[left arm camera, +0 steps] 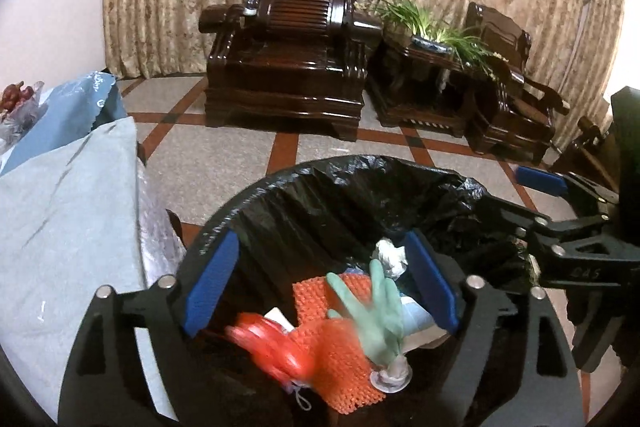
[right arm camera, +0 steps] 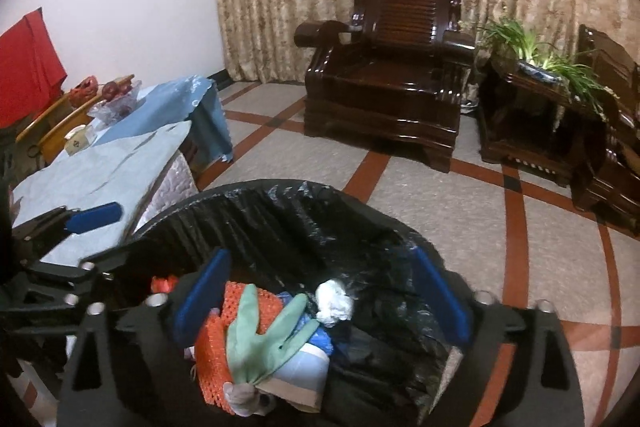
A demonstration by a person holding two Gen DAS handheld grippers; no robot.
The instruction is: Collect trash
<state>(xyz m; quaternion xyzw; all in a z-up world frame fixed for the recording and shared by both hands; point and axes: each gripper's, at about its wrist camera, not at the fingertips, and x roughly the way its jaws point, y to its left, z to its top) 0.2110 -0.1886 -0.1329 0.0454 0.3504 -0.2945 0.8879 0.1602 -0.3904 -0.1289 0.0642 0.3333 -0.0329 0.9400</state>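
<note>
Left gripper (left arm camera: 320,285), right gripper (right arm camera: 320,297) — side by side over bin (left arm camera: 280,183), jaws spread, nothing held.

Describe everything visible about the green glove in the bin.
The green glove is pale green and looks like rubber, with a greyish-white cuff. It lies inside the black-lined trash bin, fingers spread and pointing toward the far rim, cuff nearest the cameras. It rests on top of the other trash, touching the orange mesh and a pale blue-and-white item beneath it. A crumpled white wad sits just beyond its fingertips. Neither gripper touches it; both hang open above the bin.
</note>
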